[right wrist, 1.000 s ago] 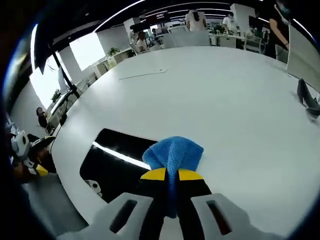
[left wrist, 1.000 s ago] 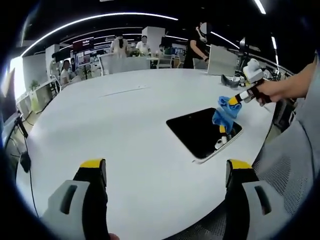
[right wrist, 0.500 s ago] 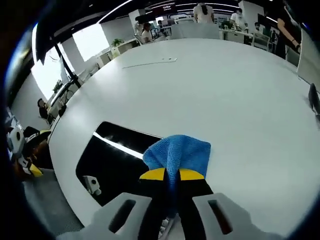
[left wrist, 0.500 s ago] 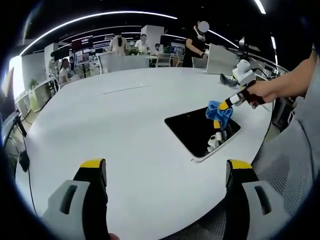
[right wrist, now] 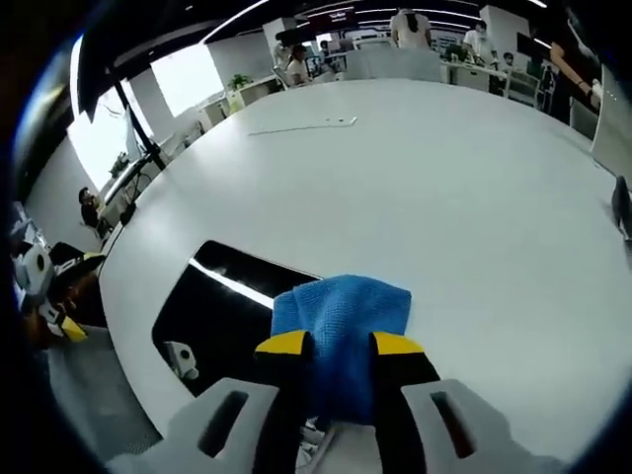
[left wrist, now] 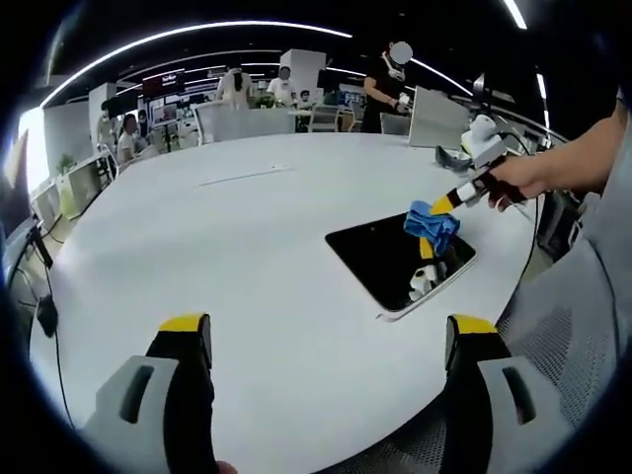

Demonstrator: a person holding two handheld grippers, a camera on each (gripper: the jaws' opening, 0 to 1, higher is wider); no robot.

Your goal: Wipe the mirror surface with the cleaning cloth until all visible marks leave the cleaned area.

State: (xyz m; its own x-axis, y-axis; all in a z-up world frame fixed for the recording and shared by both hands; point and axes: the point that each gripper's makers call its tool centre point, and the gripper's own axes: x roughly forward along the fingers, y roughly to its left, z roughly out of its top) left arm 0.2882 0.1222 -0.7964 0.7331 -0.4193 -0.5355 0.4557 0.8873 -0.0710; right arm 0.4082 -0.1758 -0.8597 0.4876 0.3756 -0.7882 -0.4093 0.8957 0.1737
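Cloth [right wrist: 341,314] over mirror [left wrist: 395,259], wiping unfinished.
Right gripper [right wrist: 341,346] pinches cloth above the mirror's far edge; left gripper [left wrist: 326,341] spread, idle over desk [left wrist: 247,247].

Open-plan office: desks [left wrist: 247,123], monitors [left wrist: 437,118].

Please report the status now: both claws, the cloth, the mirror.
Left claw open, off the mirror. Right claw parted a little, blue cloth between its jaws. Cloth over the mirror near its edge. Nothing in the way.

Left gripper view: far, across table [left wrist: 227,247]. Right gripper view: close above mirror [right wrist: 212,311]. Shared: mirror.
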